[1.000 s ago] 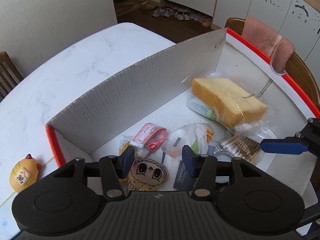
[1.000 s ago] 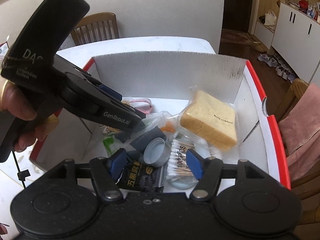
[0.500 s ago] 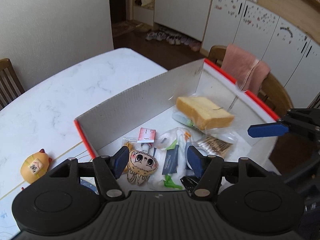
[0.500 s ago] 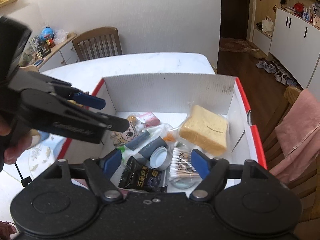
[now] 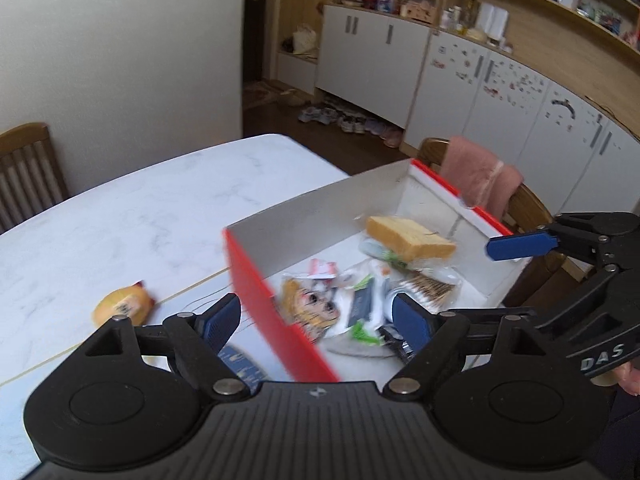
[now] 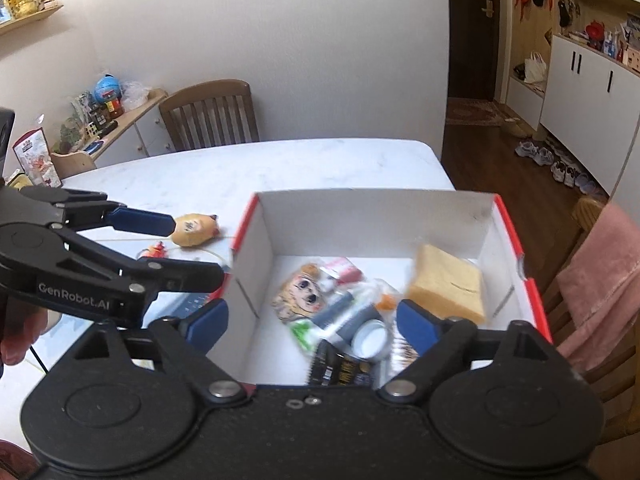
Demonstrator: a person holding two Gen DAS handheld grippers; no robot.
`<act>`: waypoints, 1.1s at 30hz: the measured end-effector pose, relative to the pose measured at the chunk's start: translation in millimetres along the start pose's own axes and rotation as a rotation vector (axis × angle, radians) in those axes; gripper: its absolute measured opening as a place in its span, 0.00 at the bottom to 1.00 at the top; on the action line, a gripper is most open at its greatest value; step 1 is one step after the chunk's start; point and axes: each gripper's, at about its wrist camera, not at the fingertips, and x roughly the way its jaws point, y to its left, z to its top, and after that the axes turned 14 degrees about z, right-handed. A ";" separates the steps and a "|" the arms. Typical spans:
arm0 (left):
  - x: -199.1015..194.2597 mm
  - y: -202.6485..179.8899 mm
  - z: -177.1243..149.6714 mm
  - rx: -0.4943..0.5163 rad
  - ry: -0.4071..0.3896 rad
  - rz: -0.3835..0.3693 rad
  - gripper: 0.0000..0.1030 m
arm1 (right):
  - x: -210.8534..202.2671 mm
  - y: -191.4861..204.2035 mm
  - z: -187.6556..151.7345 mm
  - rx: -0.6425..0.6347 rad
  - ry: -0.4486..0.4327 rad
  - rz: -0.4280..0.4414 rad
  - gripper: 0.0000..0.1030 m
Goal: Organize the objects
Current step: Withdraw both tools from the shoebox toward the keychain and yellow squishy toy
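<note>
1. Both grippers hang above a red-edged white box [image 6: 508,216] on a marble table [image 6: 280,164], where a second ago they were down among its contents; the left gripper [image 5: 316,320] has drawn back towards 7 o'clock, so the box's red side wall now crosses between its fingers.
2. The left gripper's jaws have just been opening and stand spread, nothing gripped between the blue pads.
3. The right gripper [image 6: 312,322] is likewise released, its jaws just widened, and hangs over the box's near edge with nothing held.
4. Inside the box lie a wrapped bread slice [image 6: 448,284] at 2 o'clock, a cartoon-face pouch [image 6: 300,292] at 9 o'clock, a pink sachet [image 6: 340,270] near 12, a round tin [image 6: 370,342] and a black snack packet [image 6: 340,368] at 6; motion blur makes the smaller wrappers hard to tell apart.
5. A yellow cat figurine [image 6: 194,230] sits on the table outside the box, at 9 o'clock.
6. A pink towel [image 5: 480,176] drapes a chair beyond the box.
</note>
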 end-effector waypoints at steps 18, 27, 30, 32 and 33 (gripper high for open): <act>-15.3 118.4 -56.4 -0.196 0.035 0.021 0.98 | 59.3 74.4 26.8 -0.024 0.022 0.054 0.99; -8.9 165.2 -78.2 -0.231 0.021 0.064 0.99 | 106.7 103.3 47.6 -0.057 0.064 0.056 0.99; -1.6 173.9 -83.1 -0.204 0.017 0.084 0.99 | 124.0 108.8 53.5 -0.057 0.081 0.057 0.99; 4.6 179.8 -86.6 -0.187 0.012 0.093 0.99 | 136.1 111.5 57.4 -0.054 0.093 0.053 0.99; 8.0 182.0 -88.2 -0.177 0.010 0.101 0.99 | 142.0 112.2 59.1 -0.054 0.100 0.054 0.99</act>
